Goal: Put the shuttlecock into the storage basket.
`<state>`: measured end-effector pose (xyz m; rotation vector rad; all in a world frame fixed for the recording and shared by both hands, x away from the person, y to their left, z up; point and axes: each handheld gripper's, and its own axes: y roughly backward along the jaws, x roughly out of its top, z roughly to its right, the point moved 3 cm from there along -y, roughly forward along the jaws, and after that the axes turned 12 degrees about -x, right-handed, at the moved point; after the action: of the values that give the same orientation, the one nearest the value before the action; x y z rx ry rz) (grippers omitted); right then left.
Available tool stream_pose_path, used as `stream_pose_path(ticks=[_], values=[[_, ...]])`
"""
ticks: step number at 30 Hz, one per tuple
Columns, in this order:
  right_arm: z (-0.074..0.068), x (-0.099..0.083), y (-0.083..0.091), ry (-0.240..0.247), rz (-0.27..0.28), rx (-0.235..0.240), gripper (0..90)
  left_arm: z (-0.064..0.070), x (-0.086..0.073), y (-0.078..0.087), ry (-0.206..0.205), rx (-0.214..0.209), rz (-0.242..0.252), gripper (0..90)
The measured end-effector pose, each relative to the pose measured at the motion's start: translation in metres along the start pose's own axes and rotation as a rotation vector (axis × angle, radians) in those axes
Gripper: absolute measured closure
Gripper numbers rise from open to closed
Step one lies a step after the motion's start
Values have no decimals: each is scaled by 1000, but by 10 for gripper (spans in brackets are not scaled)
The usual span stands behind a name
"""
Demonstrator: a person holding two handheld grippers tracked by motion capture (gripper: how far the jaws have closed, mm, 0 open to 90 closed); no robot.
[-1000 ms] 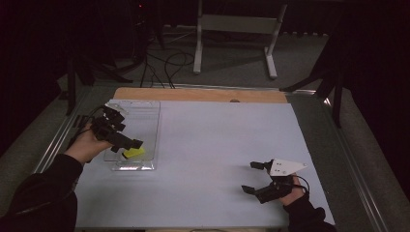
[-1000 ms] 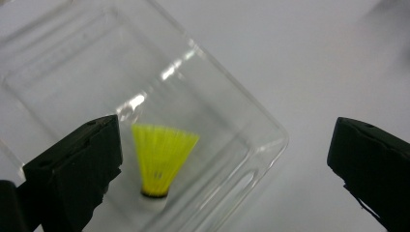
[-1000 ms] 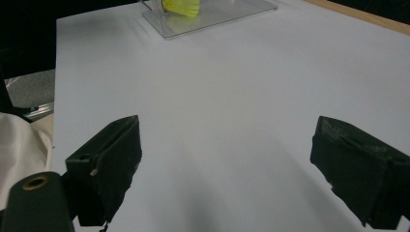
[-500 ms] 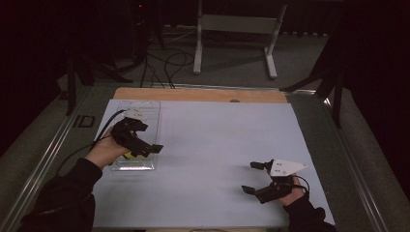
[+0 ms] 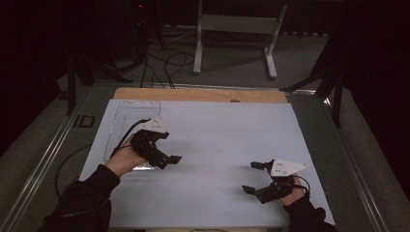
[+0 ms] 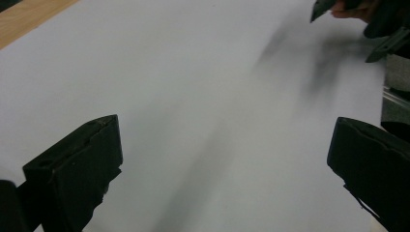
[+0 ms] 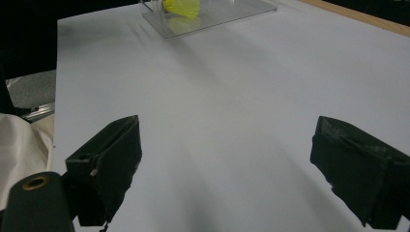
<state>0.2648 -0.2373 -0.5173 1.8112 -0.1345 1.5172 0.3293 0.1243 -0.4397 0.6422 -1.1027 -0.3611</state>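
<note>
My left gripper (image 5: 169, 162) (image 6: 227, 145) hangs over the white sheet (image 5: 227, 130) just right of a clear plastic tray (image 5: 121, 121). It is open, with its jaws wide apart and nothing between them. Near the front right edge, my right gripper (image 5: 251, 177) (image 7: 232, 154) is also open and empty, pointing left across the sheet. In the right gripper view a yellow object (image 7: 183, 7) lies in the clear tray (image 7: 212, 17) far ahead. In the left gripper view the other hand's gripper (image 6: 382, 24) shows at the top right.
A wooden strip (image 5: 193, 94) runs along the table's far edge. Metal rails border the left and right sides. A grey metal stand (image 5: 237, 24) and loose cables (image 5: 164, 63) are on the floor beyond the table. A cable trails from the left gripper.
The left gripper has moved right, from over the tray onto the white sheet, and turned toward the table's middle. The yellow object stayed in the tray. The right gripper has not moved.
</note>
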Motion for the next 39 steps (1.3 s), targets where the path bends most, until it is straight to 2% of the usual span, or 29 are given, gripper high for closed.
stream_pose_path(ticks=[6,12,17,19,21,26,31,39], values=[[0,-1,-1,5,-3,-5,110,10,-2,-13,-38,-23,16,1],[0,-3,-1,4,-12,-14,110,19,-12,-28,-68,-64,14,1],[1,-4,-2,2,-18,-15,110,24,-22,-35,-85,-82,24,1],[1,-4,-2,5,-19,-15,110,26,-26,-38,-98,-71,17,1],[2,-5,-2,8,-18,-19,110,28,-31,-40,-97,-89,20,1],[2,-5,-1,6,-18,-22,110,32,-43,-44,-106,-87,17,1],[2,-6,-1,8,-13,-26,110,35,-58,-46,-97,-100,27,1],[2,-6,0,7,-13,-28,110,38,-82,-45,-78,-82,29,2]])
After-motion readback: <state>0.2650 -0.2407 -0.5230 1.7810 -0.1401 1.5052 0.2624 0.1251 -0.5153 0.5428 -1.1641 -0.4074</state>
